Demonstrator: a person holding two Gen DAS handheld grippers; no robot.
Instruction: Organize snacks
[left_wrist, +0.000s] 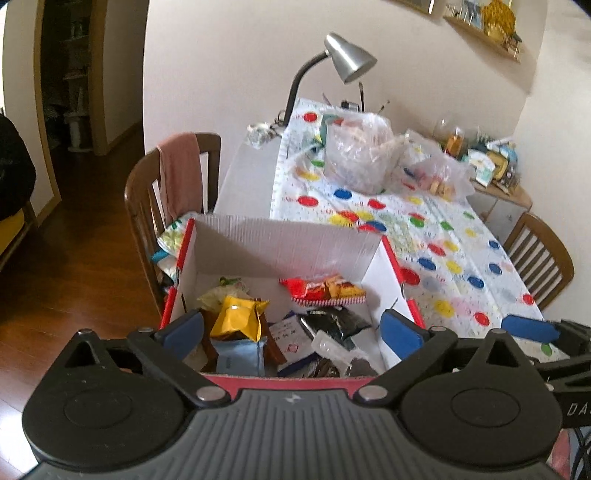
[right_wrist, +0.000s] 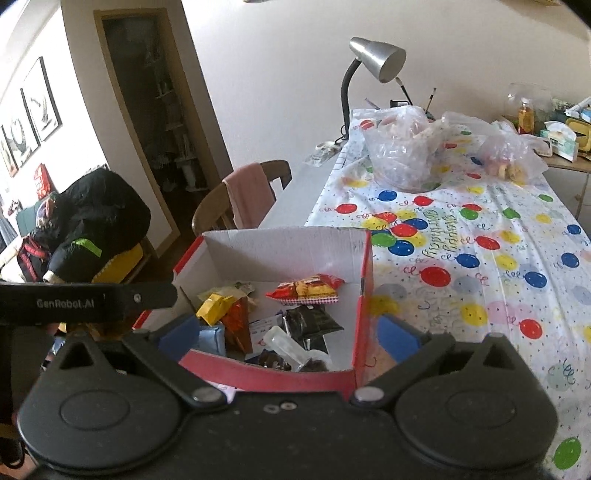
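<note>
Inside corrugated cardboard box (left_wrist: 284, 240), crinkly snack packets (left_wrist: 323, 290)

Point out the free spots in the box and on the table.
In the box, the floor is bare along the back wall, behind the red packet; the front is crowded with snacks. On the table, cloth is bare right of the box, short of the plastic bags.

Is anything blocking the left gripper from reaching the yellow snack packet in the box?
Nothing visible does. The left gripper is open and empty above the box's near red wall, and the yellow packet lies on top of the pile, uncovered.
</note>
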